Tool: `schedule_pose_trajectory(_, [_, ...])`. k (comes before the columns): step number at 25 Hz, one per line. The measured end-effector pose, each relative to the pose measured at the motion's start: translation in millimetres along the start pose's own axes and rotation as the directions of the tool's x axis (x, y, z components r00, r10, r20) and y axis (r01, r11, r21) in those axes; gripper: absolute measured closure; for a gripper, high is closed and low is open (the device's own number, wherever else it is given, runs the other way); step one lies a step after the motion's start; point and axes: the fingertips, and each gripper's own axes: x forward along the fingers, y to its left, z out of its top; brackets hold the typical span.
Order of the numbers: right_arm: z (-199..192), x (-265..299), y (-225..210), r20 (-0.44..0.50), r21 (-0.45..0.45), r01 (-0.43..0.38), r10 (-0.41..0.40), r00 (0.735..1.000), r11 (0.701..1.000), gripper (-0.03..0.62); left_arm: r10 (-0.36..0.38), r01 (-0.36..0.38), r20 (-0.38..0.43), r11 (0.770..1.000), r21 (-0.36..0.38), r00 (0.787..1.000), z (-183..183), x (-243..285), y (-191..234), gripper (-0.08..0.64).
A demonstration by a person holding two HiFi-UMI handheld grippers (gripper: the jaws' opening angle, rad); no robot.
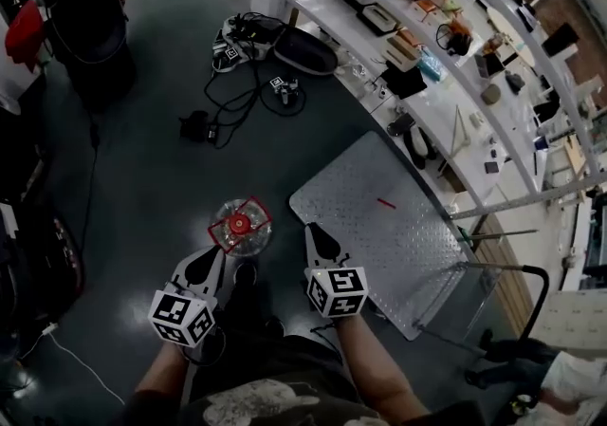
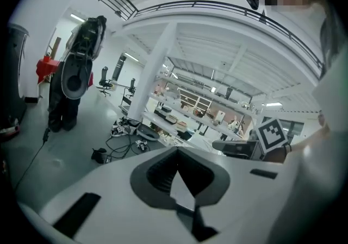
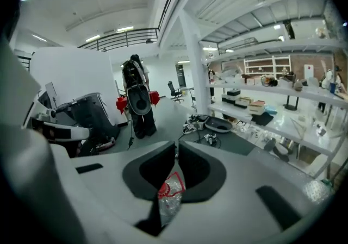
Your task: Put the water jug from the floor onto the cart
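Dark floor [image 1: 142, 187]: we see the jug [image 1: 240, 227] between left gripper [image 1: 209, 261] and right gripper [image 1: 314, 234], both closed and empty, with the cart [image 1: 398, 225] beside.

Floor [image 1: 142, 177] ahead and left of the water jug [image 1: 240, 225] is open. The cart deck [image 1: 417, 258] lies just right of the jug, flat and free apart from one small red item [image 1: 385, 203]. Obstacles: cart handle [image 1: 536, 274] at the near right end, shelving [image 1: 446, 83] along the far side, and cables [image 1: 237, 92] on the floor further ahead.
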Motion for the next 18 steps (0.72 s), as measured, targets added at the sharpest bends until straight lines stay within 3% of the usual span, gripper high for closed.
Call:
schedule_pose_trajectory(4, [-38, 58, 5, -0.135, -0.004, -0.03, 0.029, 0.99, 1.0, 0.571, 0.005, -0.007, -0.07, 1.0, -0.03, 0.998, -17, 30, 37, 0.552])
schedule_pose_trajectory(9, [-88, 106, 6, -0.286, 0.009, -0.047, 0.047, 0.957, 0.999, 0.531, 0.028, -0.037, -0.125, 0.997, -0.072, 0.992, -33, 60, 77, 0.552])
schedule_pose_trajectory(18, [-156, 186, 2, -0.417, -0.052, -0.101, 0.071, 0.906, 0.993, 0.472, 0.072, -0.095, -0.171, 0.987, -0.129, 0.983, -66, 92, 134, 0.552])
